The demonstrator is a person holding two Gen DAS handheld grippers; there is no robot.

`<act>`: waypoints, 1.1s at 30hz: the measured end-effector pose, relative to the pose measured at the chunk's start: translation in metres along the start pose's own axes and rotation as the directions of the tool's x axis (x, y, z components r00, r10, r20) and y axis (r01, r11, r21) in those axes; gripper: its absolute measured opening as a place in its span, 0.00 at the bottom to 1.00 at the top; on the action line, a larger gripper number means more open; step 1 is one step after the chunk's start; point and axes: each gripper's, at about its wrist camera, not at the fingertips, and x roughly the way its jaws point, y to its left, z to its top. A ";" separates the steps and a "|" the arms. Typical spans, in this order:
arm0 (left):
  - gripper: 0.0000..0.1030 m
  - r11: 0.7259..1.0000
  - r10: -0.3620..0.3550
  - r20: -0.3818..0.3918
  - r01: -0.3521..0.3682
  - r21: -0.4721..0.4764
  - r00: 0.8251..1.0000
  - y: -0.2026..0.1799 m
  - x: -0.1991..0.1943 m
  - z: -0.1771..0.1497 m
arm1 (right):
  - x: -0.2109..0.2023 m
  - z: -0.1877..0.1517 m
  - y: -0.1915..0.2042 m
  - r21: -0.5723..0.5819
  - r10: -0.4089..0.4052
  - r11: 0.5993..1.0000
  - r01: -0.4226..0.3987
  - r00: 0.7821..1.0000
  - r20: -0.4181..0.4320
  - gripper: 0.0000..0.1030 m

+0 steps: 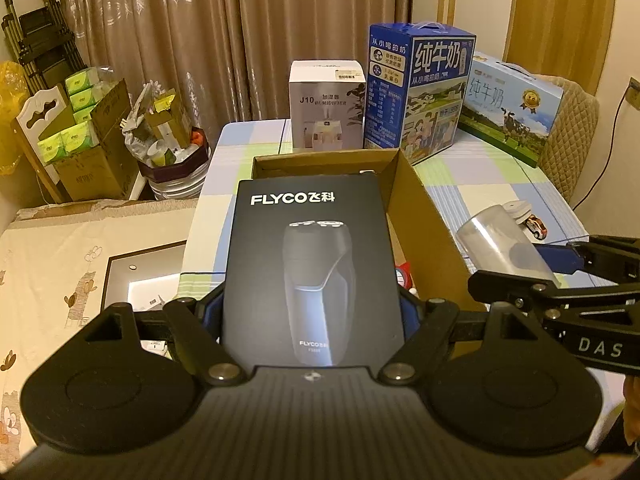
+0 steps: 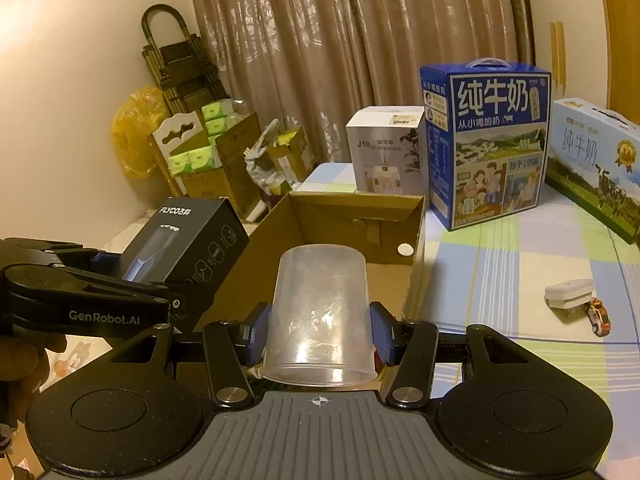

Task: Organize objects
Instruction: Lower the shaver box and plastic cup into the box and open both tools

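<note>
Left gripper (image 1: 312,312), tilted downward, jaws clamped on the sides of a black shaver box (image 1: 310,264) held over the near edge of the open cardboard box (image 1: 424,204). Right gripper (image 2: 320,334), likewise tilted, jaws clamped on a clear plastic cup (image 2: 320,312), apparently inverted, above the same box on the checked tablecloth (image 2: 516,264).

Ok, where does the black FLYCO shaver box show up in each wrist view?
Left wrist view: the FLYCO shaver box fills the centre, clamped between the left gripper's jaws, above the open cardboard box.
Right wrist view: the same box sits at left, tilted, beside the clear cup.
Shared landmark: the tall blue milk carton.
</note>
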 end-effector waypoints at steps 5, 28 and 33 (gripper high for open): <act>0.74 1.000 -0.006 -0.004 0.006 -0.001 1.000 0.001 0.007 0.001 | 0.006 0.001 -0.005 0.013 -0.003 1.000 0.003 1.000 -0.005 0.48; 0.81 1.000 0.018 -0.009 -0.018 -0.020 1.000 0.015 0.016 -0.006 | 0.014 -0.001 -0.002 0.031 0.006 0.999 -0.005 1.000 -0.018 0.48; 0.81 0.999 0.024 -0.006 -0.024 -0.028 1.000 0.018 0.011 -0.008 | 0.013 0.000 0.004 0.025 0.012 1.000 -0.012 1.000 -0.013 0.48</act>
